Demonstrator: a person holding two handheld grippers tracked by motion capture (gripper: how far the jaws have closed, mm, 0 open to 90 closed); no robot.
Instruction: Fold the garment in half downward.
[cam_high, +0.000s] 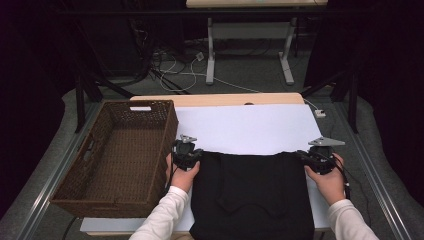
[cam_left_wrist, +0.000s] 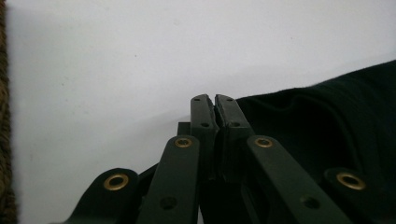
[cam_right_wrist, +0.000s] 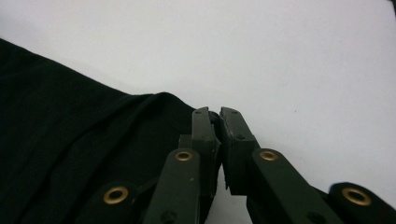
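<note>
At the garment's far corners, your left gripper (cam_high: 187, 151) and right gripper (cam_high: 314, 156) are each clamped on the black garment (cam_high: 252, 192) — jaws pinched together on its edge. It lies flat on the white table sheet (cam_high: 250, 127), near edge overhanging — a brown wicker basket (cam_high: 120, 150) sits just left.

Both forearms reach forward in white sleeves — the left gripper (cam_high: 187, 152) and the right gripper (cam_high: 320, 156) sit level with each other at the black garment's (cam_high: 252, 192) far corners, fingers pinched together.
</note>
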